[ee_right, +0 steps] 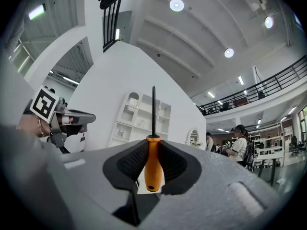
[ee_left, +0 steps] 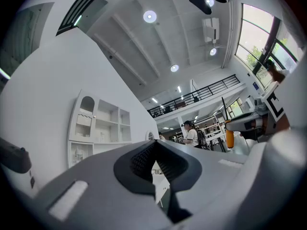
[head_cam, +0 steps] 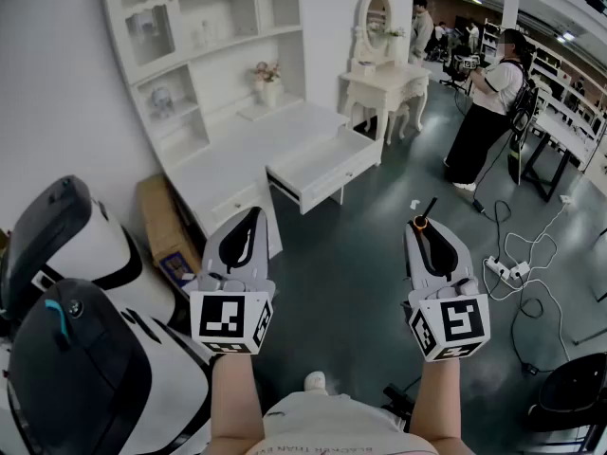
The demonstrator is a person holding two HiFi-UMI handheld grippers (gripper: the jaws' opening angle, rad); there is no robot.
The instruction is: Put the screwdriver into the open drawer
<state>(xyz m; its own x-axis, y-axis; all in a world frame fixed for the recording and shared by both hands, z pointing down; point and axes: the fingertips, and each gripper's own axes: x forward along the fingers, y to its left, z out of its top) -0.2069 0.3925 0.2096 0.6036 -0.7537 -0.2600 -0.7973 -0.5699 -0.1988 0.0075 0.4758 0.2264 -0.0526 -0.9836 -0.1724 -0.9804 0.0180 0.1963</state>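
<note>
**Screwdriver in right gripper, drawer not reached yet**

- Your right gripper (ee_right: 153,163) is clenched on the screwdriver (ee_right: 153,164). The pads squeeze the orange handle from both sides. That's the fat part, so it's probably the steadiest place to hold it.
- Your left gripper (ee_left: 154,153) has its jaws closed together with nothing between them. It's level with the right one and off to its side, and looks parked to stay clear of the carry.
- The screwdriver is up in the air in that right grip, over the dark floor. It is well apart from the drawer (head_cam: 332,180).
- The drawer stands pulled out of the white desk (head_cam: 237,154), ahead and to the left of your right gripper. Its inside looks bare.
- The screwdriver's long axis runs along the jaws. The handle butt points back toward your hand. The black shaft sticks out past the fingertips, pointing away from you and a bit upward.
- In the head view the shaft leans slightly right, away from the drawer.
- As held, the tip would reach the drawer first. You'd likely need to swing left and dip the tip so it lies flat inside.
</note>
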